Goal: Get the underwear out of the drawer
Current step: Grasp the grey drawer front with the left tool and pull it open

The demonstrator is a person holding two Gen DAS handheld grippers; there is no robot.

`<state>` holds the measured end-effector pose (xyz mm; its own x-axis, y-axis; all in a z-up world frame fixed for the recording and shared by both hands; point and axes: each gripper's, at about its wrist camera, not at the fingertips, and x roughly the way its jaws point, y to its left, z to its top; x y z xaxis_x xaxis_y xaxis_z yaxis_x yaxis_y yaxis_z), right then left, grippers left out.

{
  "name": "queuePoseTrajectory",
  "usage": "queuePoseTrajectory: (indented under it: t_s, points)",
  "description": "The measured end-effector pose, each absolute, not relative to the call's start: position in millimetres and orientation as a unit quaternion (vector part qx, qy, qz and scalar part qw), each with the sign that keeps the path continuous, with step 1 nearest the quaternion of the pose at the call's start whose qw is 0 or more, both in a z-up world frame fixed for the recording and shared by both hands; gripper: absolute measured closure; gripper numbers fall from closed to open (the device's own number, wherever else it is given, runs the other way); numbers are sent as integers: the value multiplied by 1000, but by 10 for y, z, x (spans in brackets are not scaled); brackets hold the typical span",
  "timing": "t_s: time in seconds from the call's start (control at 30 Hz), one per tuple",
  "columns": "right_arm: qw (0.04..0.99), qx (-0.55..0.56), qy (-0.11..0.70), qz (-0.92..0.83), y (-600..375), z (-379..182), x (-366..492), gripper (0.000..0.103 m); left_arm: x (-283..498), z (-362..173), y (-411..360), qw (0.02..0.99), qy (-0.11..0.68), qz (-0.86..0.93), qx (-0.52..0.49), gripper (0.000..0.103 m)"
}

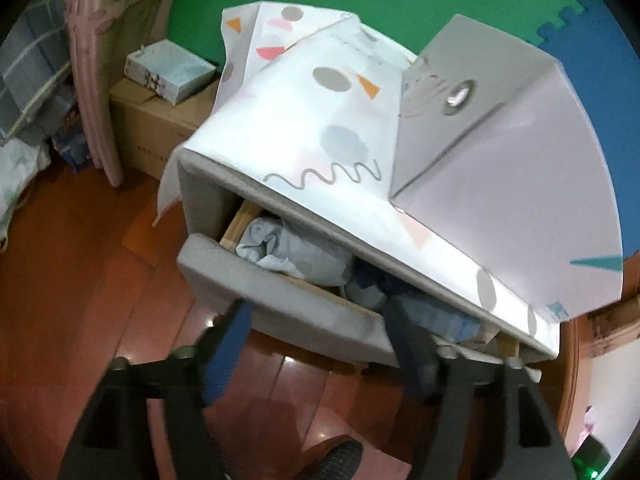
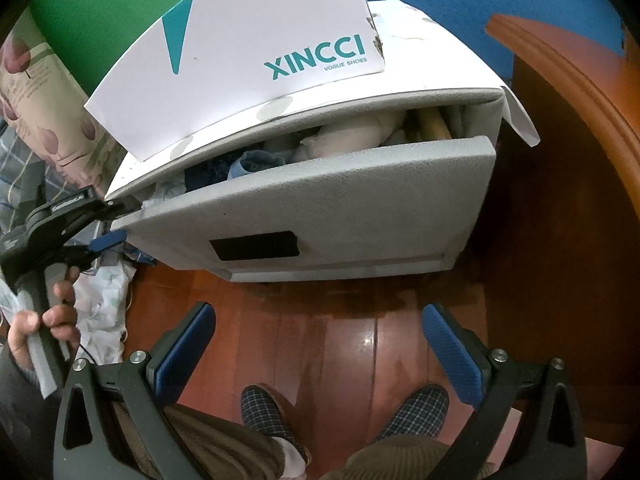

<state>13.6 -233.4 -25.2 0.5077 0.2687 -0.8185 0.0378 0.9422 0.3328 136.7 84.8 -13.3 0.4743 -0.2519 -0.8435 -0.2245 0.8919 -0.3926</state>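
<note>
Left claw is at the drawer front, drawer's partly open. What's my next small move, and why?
Probably ease the drawer front a little further out with the left claw, which straddles it. The clothes lie mostly under the cabinet top, through a narrow gap; the right claw is open over the floor, free to reach in afterwards.

The white shoebox lid lying on top of the drawer unit carries teal lettering — "XINCCI" in large capitals, with "VOGUE SHOES" in small capitals just beneath it. The left claw, seen from the right wrist view, bears a small white label on its upper arm — too blurred to read. Faint print on the cardboard box is illegible.
</note>
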Motion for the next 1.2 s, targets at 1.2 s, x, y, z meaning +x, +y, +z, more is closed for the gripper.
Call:
queuePoseTrajectory:
  t_s: [1.2]
  points:
    - [874,160,456,59,-2439,-35,11,1,776,-600,1118,774,595,19,-214,0]
